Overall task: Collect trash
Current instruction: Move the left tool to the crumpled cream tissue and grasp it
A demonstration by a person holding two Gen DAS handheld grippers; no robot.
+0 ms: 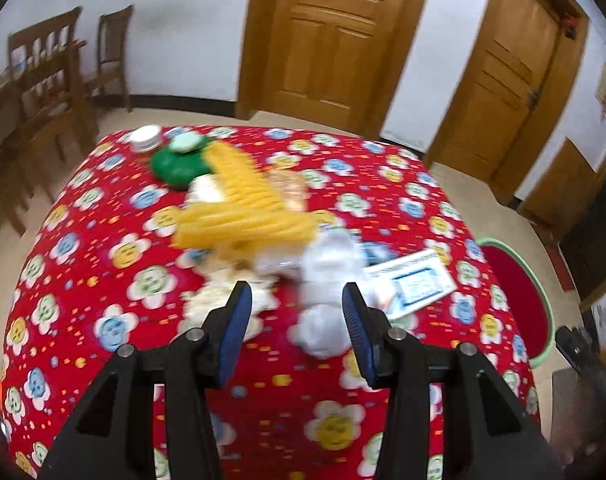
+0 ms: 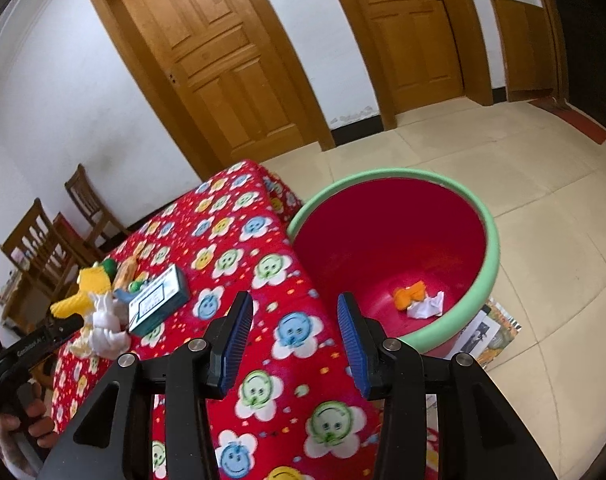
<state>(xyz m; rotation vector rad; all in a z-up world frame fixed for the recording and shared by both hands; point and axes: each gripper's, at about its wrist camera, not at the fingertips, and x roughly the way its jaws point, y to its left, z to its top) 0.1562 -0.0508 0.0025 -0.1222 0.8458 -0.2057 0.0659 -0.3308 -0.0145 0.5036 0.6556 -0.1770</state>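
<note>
- Crumpled white tissue (image 1: 323, 308) lay blurred on the table (image 1: 103, 208), beside a teal box (image 1: 413, 282).
- Red bin (image 2: 493, 248) stood at the table edge.
- Both grippers' jaws gaped, holding nothing.

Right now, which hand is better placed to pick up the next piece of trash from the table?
Left. Its tongs are open and point at the white crumpled tissue on the table. The right tongs are open, empty, beside the red bin.
</note>
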